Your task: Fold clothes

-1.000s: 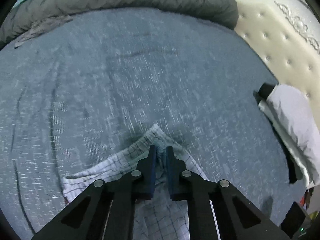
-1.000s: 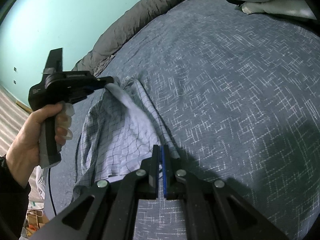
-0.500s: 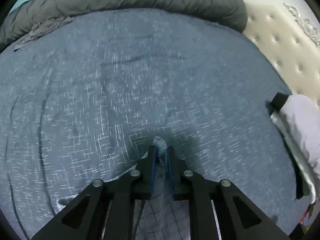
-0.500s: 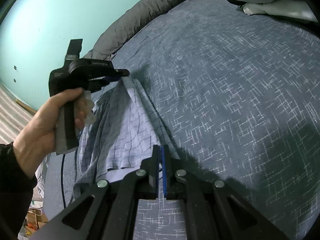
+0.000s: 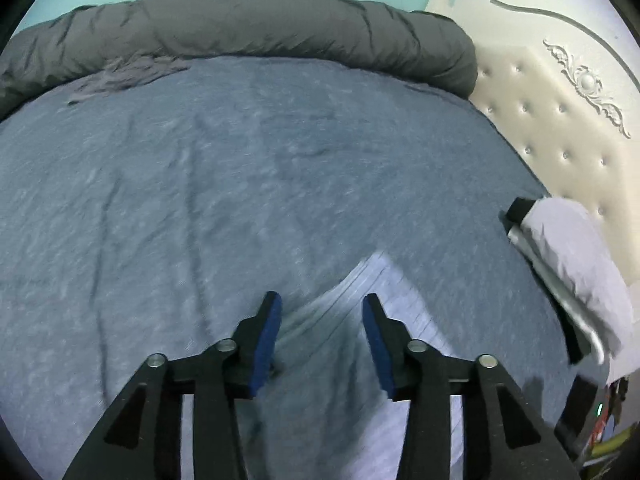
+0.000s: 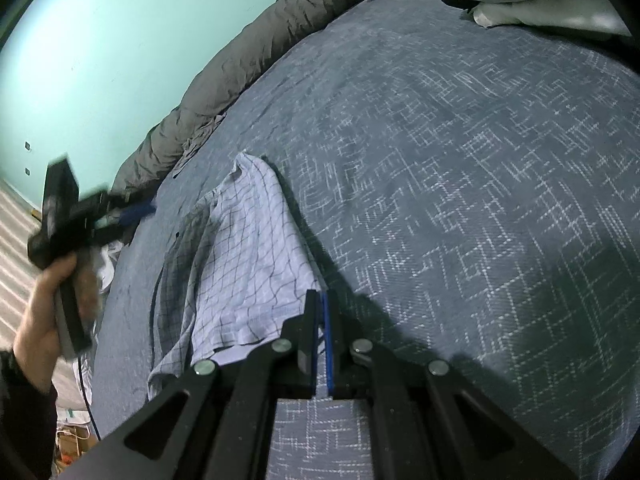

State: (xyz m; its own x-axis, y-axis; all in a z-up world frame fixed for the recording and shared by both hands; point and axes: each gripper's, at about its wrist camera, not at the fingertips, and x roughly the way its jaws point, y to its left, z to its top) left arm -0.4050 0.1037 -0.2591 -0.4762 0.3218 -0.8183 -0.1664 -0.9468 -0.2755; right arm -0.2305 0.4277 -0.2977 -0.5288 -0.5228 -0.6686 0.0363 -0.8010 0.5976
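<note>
Left gripper [image 5: 322,308] jaws are opening, half wide, blue pads [image 5: 266,340] clear of the cloth; nothing pinched, the cloth lies on the bed under and past the gap. Left view is motion-blurred. Right gripper [image 6: 321,300] jaws narrow, clamped on the near corner of the checked shirt [image 6: 248,264]. Shirt lies on the blue bed [image 6: 460,184], bunched in a ridge running from the right jaws toward 11 o'clock, far tip free on the bed. In the right view the left gripper [image 6: 138,212] is at 9 o'clock, apart from the shirt, in a hand [image 6: 44,312]. Grey duvet [image 5: 248,28] rolled along the far edge at 12. Folded white pile [image 5: 576,264] at 3 by the headboard [image 5: 560,120].
</note>
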